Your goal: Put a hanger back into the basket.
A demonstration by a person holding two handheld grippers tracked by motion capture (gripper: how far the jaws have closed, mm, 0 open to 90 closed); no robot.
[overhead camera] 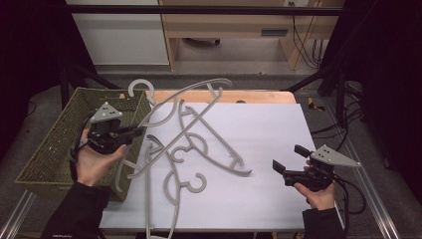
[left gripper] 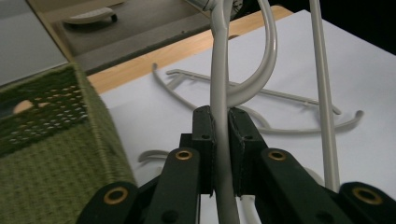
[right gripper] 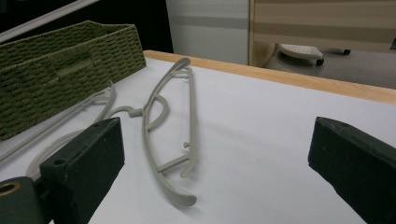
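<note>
Left gripper is clamped on a grey curved plastic coat hanger. My left gripper view shows both black pads pressed against the hanger's thin bar, which runs up between them, with its hook arching away just above the jaws. From the high view, the held hanger is lifted off the sheet and slants from the gripper up toward the far edge of the table; its hook end sits over the near corner of the green woven basket. My left hand hovers above the basket's right wall.

Right gripper is empty, jaws spread wide. Its own view shows the two black pads far apart with bare white sheet between them. It sits near the right edge of the sheet, pointing left, well apart from the hangers, and held in my right hand.

Several more grey plastic hangers lie in a loose, overlapping tangle on the left-centre of the sheet, beside the basket. One flat hanger lies alone in front of the right gripper, curved side toward it. Whether the lifted hanger touches any in the pile, I cannot tell. A wooden table edge shows beyond the sheet.
</note>
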